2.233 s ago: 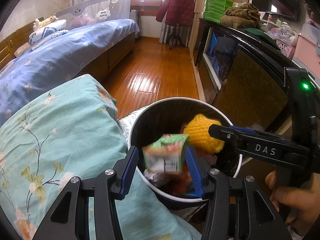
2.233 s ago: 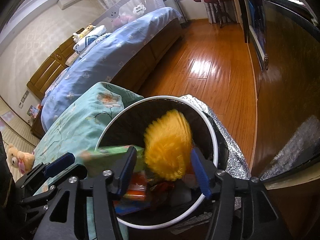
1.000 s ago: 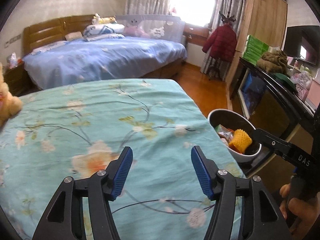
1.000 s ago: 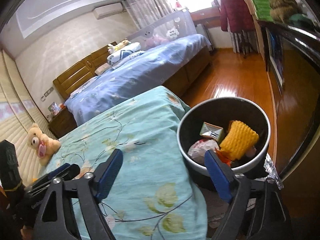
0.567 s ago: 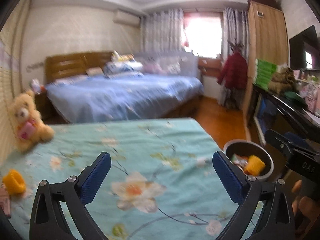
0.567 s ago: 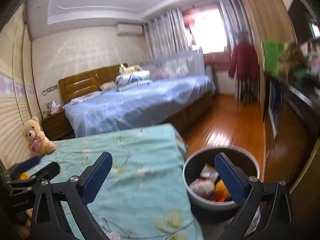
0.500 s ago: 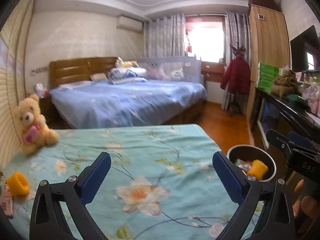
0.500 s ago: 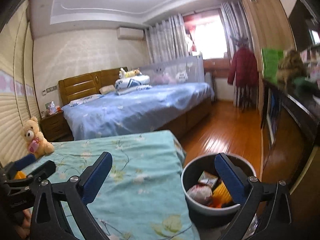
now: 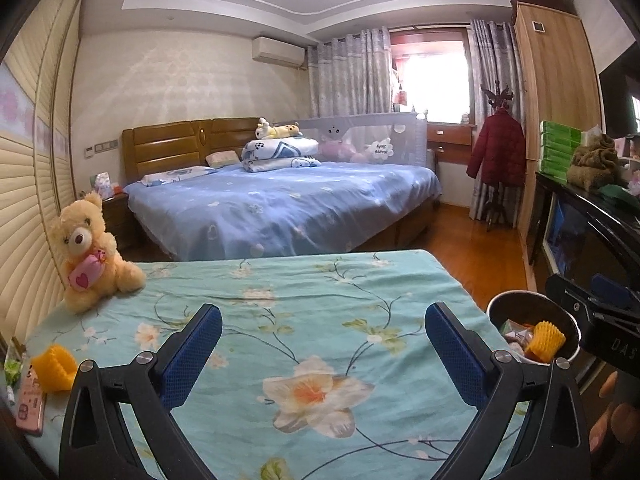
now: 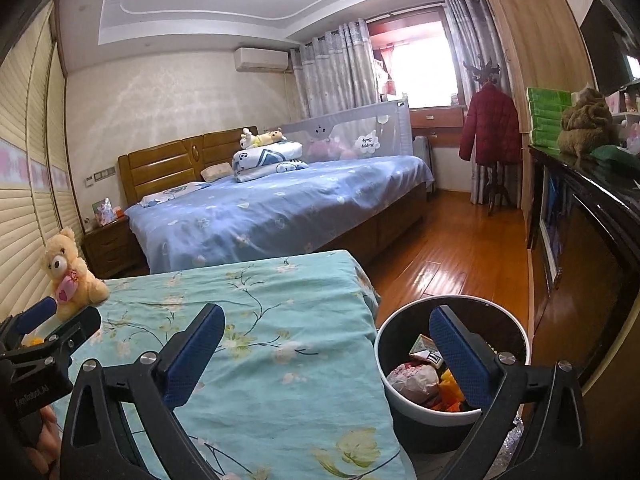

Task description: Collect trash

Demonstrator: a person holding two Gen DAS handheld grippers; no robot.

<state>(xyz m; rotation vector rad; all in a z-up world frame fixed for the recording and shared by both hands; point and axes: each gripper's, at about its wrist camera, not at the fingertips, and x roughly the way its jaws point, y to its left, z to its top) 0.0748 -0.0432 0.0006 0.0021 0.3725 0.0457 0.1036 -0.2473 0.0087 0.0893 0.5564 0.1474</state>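
The floral teal bed [image 9: 304,320] fills the foreground. The trash bin [image 10: 404,400] stands on the floor at its right edge, holding wrappers and a yellow foam net [image 9: 545,340]. Both the left gripper [image 9: 323,348] and right gripper [image 10: 326,354] hang above the bed, fingers spread wide, holding nothing. Another yellow foam net [image 9: 54,366] lies at the bed's far left, beside a pink phone [image 9: 30,400].
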